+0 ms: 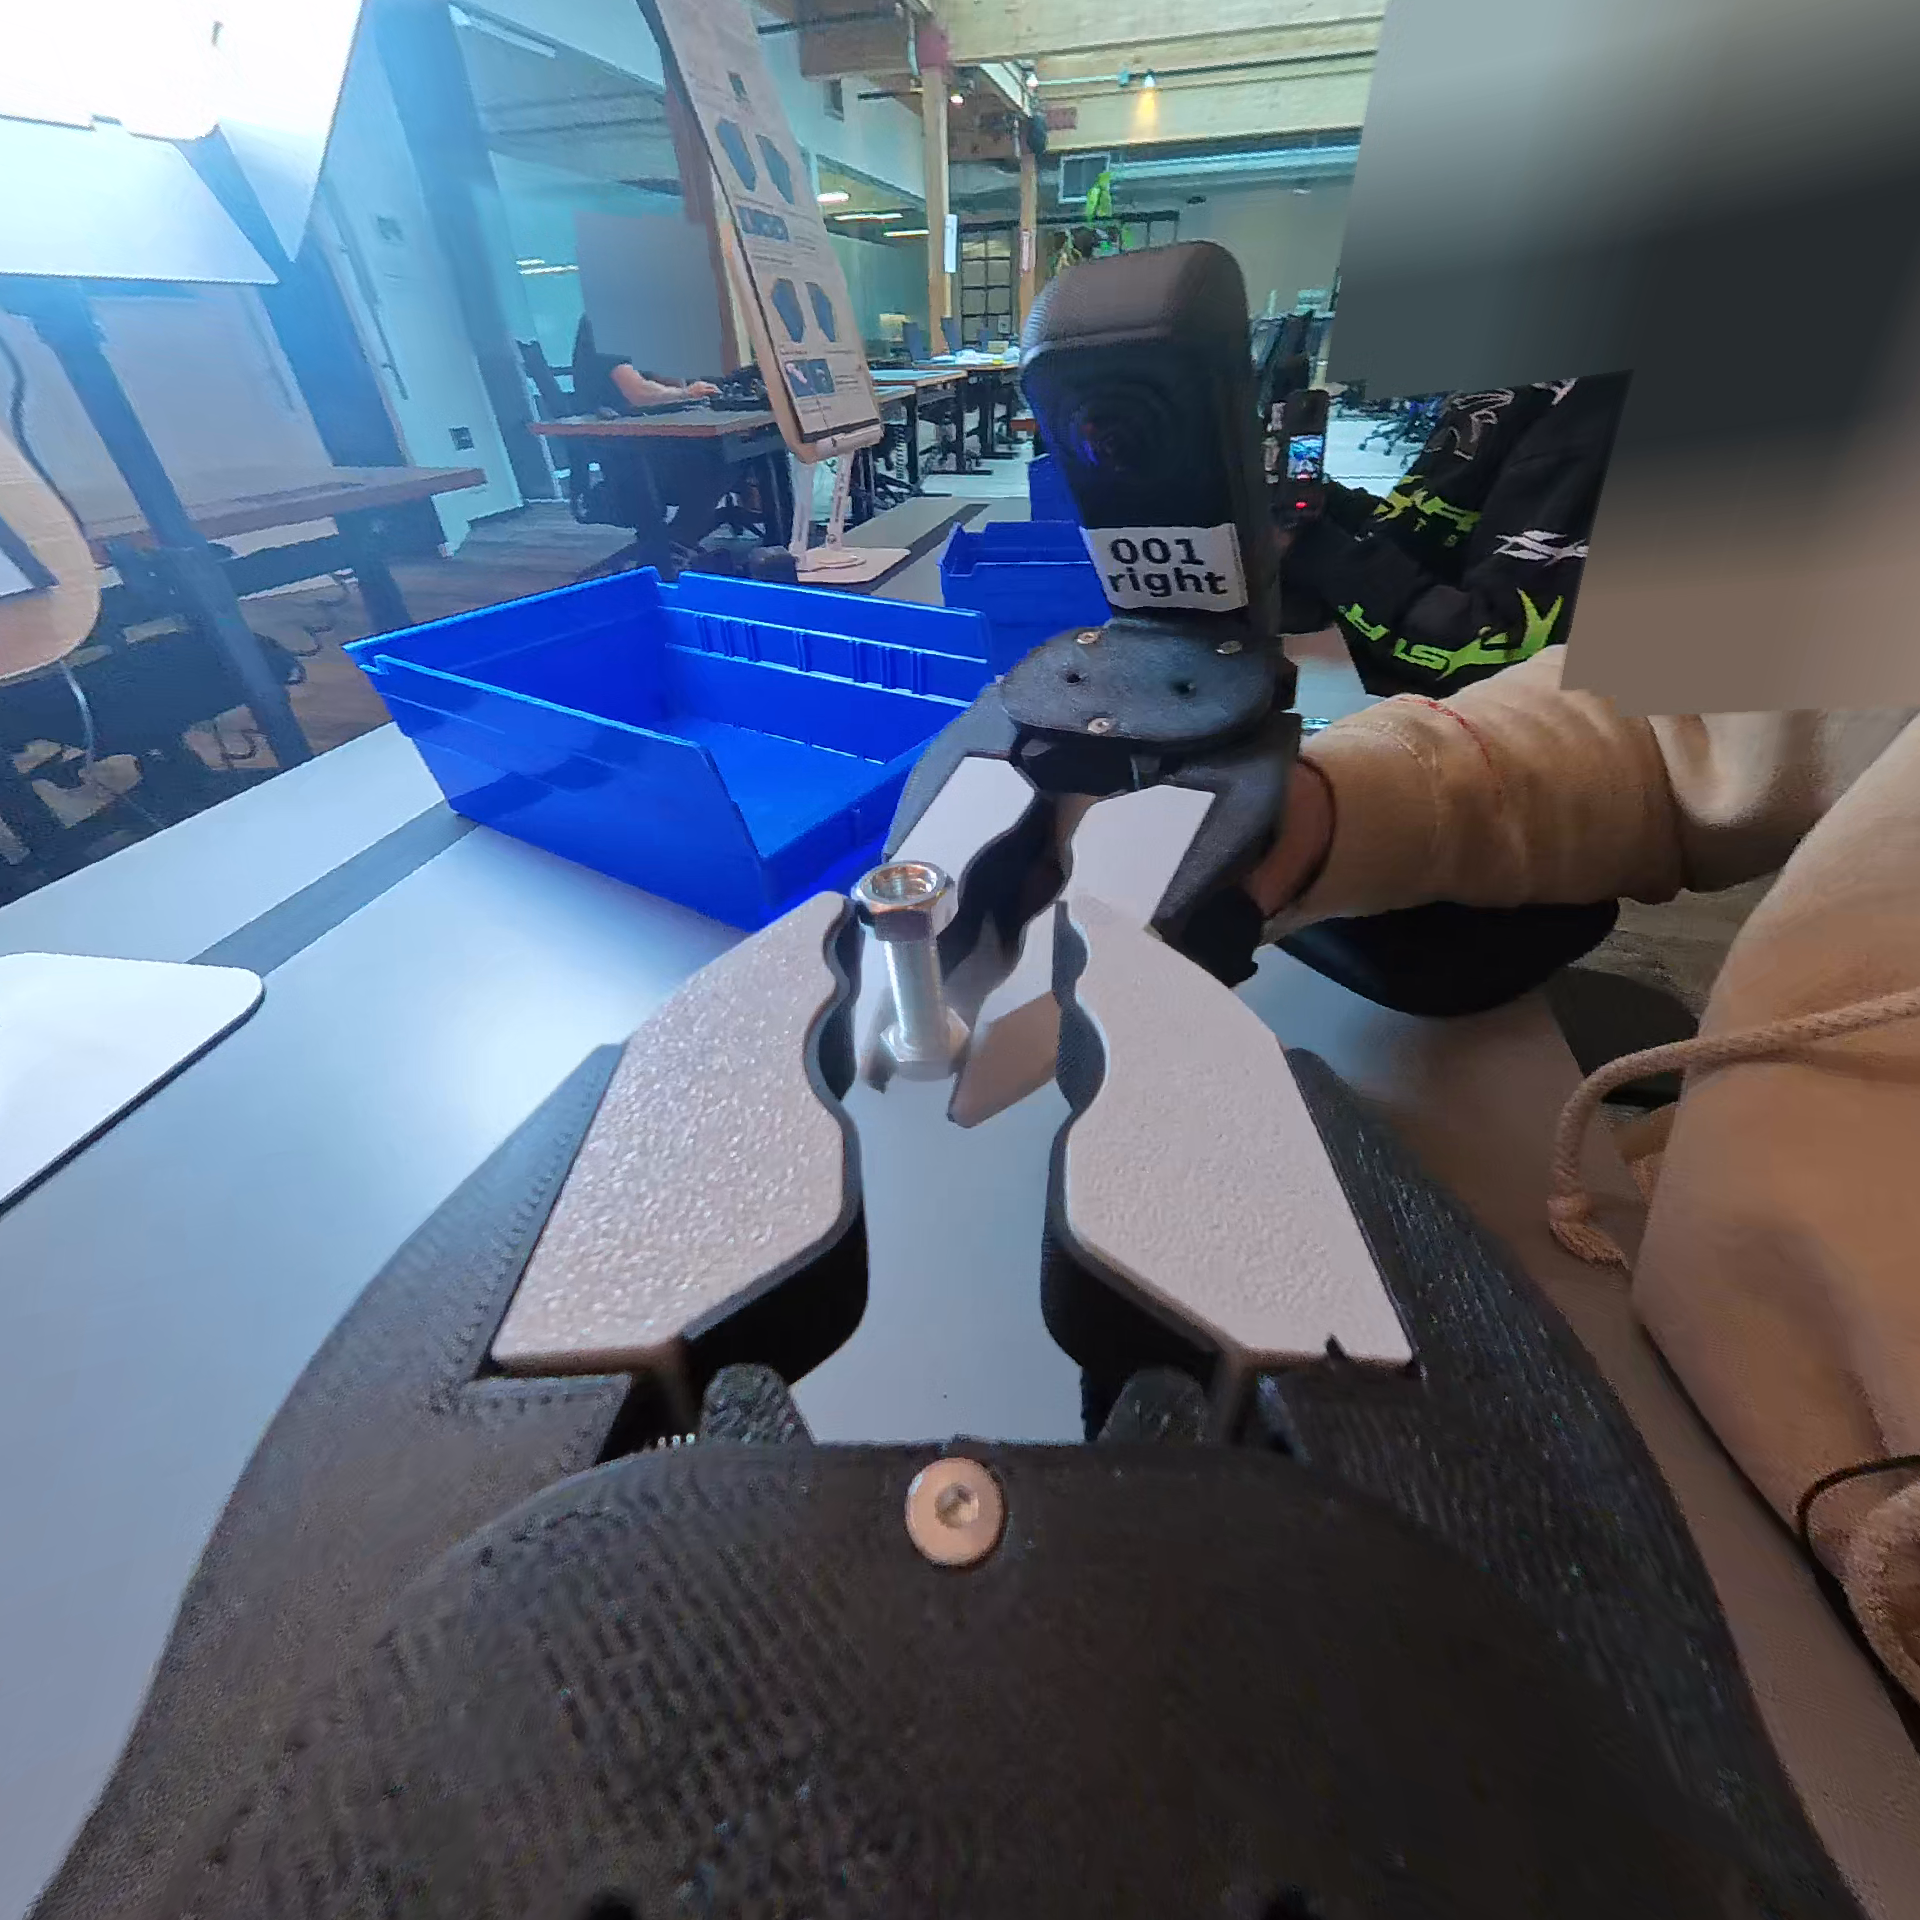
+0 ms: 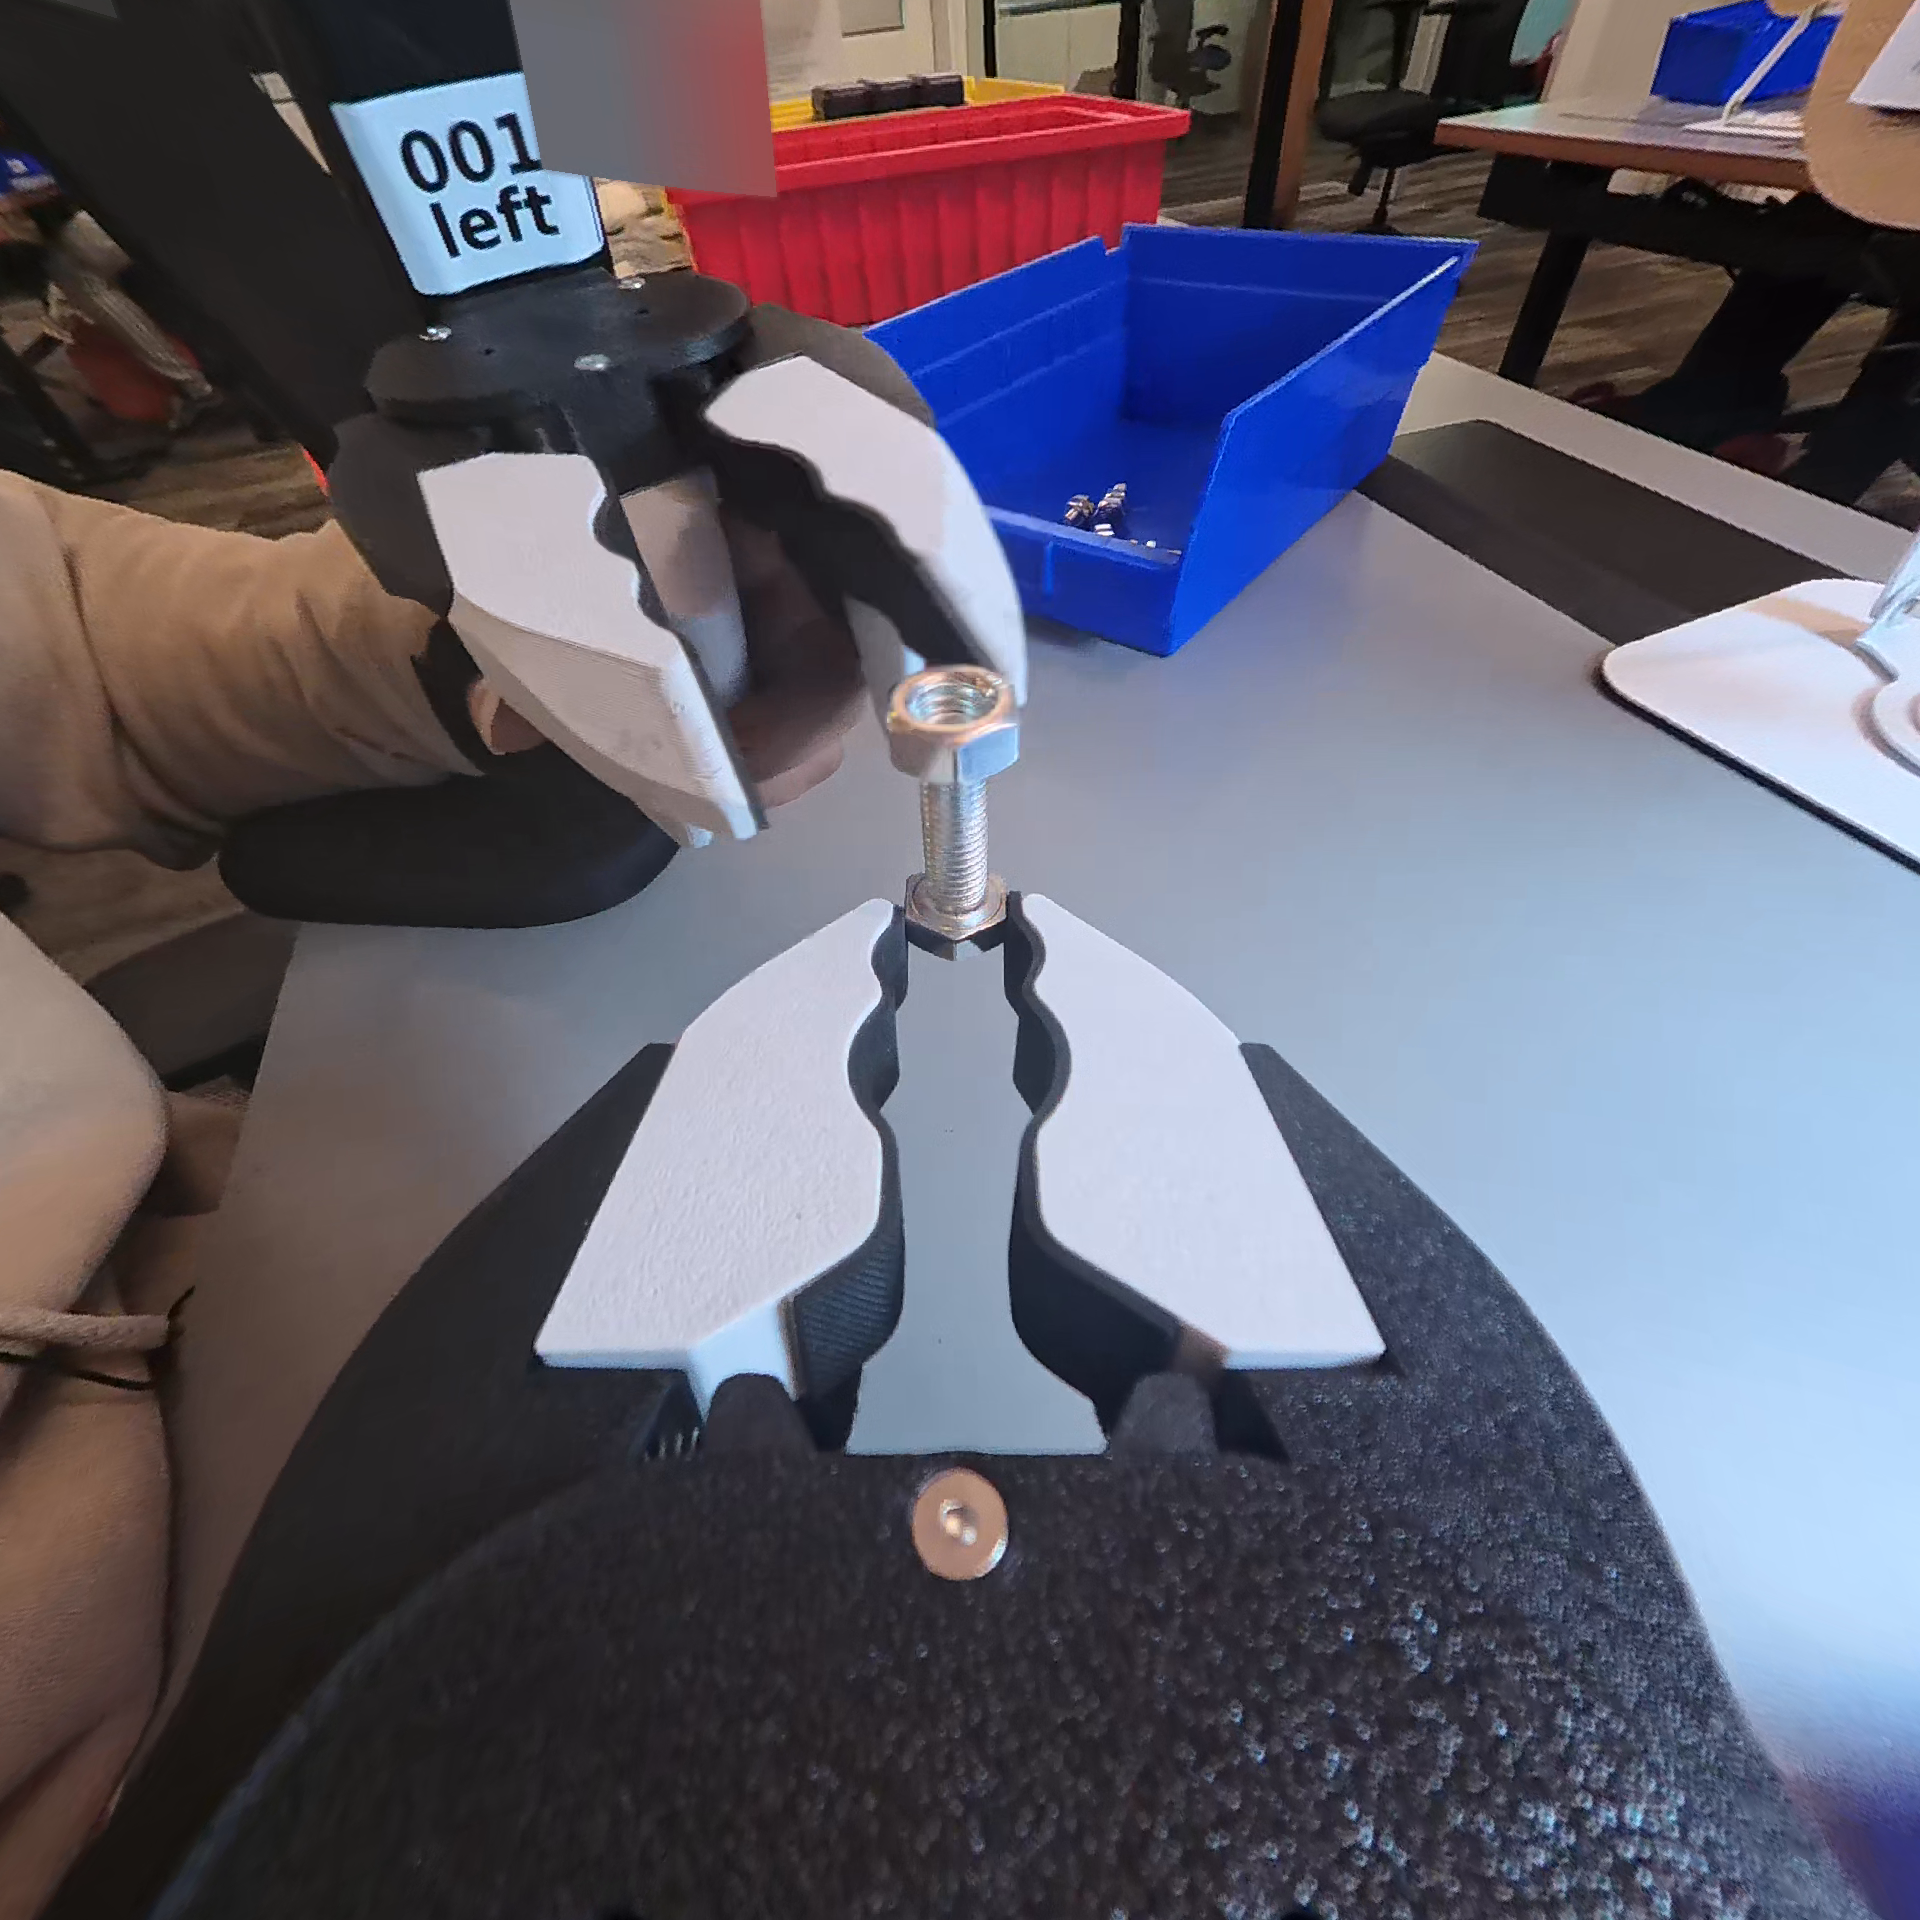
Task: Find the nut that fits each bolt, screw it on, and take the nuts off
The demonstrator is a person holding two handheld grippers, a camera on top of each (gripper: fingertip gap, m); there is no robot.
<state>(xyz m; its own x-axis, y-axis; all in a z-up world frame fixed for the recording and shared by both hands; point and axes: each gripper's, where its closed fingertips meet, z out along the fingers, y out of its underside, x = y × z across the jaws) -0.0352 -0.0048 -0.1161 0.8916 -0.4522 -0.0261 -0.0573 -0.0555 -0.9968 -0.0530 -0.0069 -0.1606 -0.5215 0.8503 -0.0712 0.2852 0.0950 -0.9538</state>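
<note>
Above the pale grey tabletop (image 2: 1351,935), the right gripper (image 2: 956,914) clamps the silver threaded bolt's (image 2: 951,842) head; the white-labelled left gripper (image 2: 883,748) stands apart beside its steel hex nut (image 2: 951,722), near a blue plastic bin (image 2: 1299,436).

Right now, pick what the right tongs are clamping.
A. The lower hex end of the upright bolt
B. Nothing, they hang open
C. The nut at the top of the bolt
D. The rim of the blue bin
A: in the right wrist view the right tongs close on the lower hex end of the upright bolt, while the nut sits at its top beside the open left tongs.
</note>
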